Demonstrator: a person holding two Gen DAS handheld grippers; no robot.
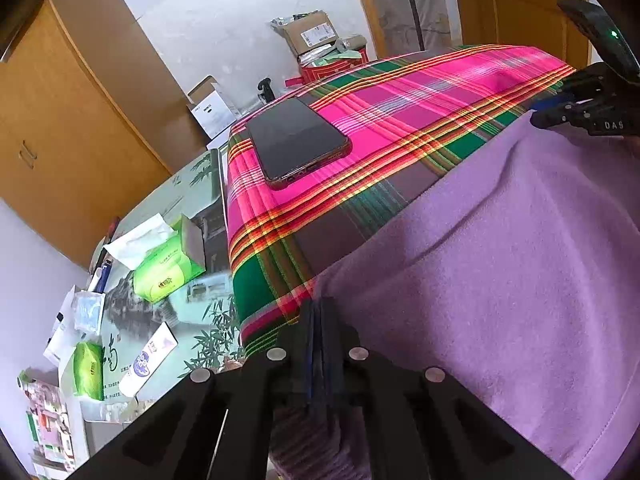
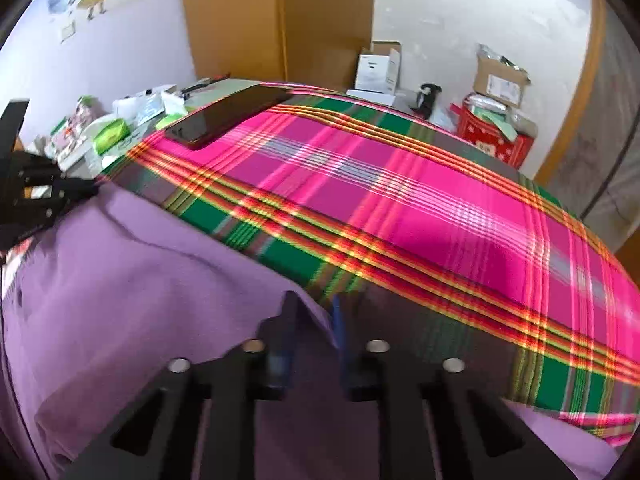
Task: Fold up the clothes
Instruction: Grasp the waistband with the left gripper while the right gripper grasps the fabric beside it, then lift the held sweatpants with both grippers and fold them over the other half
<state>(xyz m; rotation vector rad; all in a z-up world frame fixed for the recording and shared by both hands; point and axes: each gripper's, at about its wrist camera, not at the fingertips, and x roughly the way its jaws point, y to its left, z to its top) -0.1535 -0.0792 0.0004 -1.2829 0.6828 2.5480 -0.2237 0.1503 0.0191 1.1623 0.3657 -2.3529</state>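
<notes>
Purple garment (image 1: 500,280) spread on plaid cloth (image 1: 380,120), near phone (image 1: 298,140) | left gripper (image 1: 320,320) pinching garment edge | right gripper (image 2: 314,312) narrow, pinching opposite edge | lift evenly, keep edge taut, steer clear of phone

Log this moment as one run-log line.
fold clothes | left gripper shut on purple garment | right gripper shut on garment edge | phone on plaid cloth
</notes>
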